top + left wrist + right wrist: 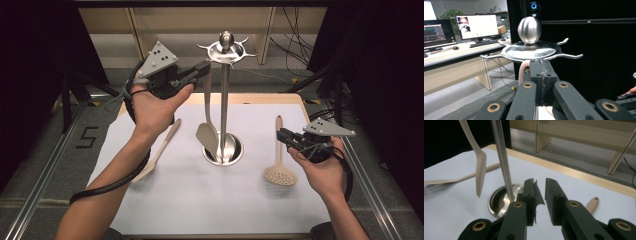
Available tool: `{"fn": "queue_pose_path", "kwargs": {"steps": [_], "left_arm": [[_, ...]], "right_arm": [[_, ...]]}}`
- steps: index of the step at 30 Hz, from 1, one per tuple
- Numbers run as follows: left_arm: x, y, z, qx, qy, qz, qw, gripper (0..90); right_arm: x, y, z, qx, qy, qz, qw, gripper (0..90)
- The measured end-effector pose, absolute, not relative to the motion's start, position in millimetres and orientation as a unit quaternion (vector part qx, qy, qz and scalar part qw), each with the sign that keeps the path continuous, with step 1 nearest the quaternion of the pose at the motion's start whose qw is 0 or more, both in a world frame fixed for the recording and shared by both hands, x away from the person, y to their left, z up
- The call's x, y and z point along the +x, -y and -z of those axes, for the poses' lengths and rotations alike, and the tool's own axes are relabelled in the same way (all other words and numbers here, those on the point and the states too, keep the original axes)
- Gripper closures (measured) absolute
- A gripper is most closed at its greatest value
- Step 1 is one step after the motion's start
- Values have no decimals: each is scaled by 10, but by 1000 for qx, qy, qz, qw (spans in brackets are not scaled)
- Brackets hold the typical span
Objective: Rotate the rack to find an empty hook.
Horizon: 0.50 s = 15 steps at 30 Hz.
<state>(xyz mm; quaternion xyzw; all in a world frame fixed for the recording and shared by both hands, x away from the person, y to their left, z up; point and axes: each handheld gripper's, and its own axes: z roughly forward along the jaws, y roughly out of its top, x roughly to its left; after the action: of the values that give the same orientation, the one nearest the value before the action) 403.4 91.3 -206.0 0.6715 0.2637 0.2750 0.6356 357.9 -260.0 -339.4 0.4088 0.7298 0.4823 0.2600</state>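
Raising left gripper [202, 69] beside rack [226, 50]

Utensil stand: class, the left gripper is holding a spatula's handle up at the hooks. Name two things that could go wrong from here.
1. The left gripper is shut on the spatula just under the stand top; if it opens before the handle catches a hook, the spatula may drop onto the base.
2. The stand is tall and slender; a sideways push at the top might tip it toward the slotted spoon.
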Motion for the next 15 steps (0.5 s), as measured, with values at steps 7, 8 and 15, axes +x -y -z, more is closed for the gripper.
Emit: {"fn": "queue_pose_path", "kwargs": {"steps": [7, 8, 15], "left_arm": [[4114, -977, 2053, 665, -279, -282, 633, 895], [4123, -977, 2052, 665, -279, -281, 633, 895], [4164, -994, 2052, 663, -284, -286, 631, 895]], "right_arm": [[3580, 2595, 3393, 409, -730, -482, 259, 788], [3581, 2595, 3393, 409, -730, -482, 259, 787], [3601, 2626, 3391, 395, -738, -477, 267, 786]]}}
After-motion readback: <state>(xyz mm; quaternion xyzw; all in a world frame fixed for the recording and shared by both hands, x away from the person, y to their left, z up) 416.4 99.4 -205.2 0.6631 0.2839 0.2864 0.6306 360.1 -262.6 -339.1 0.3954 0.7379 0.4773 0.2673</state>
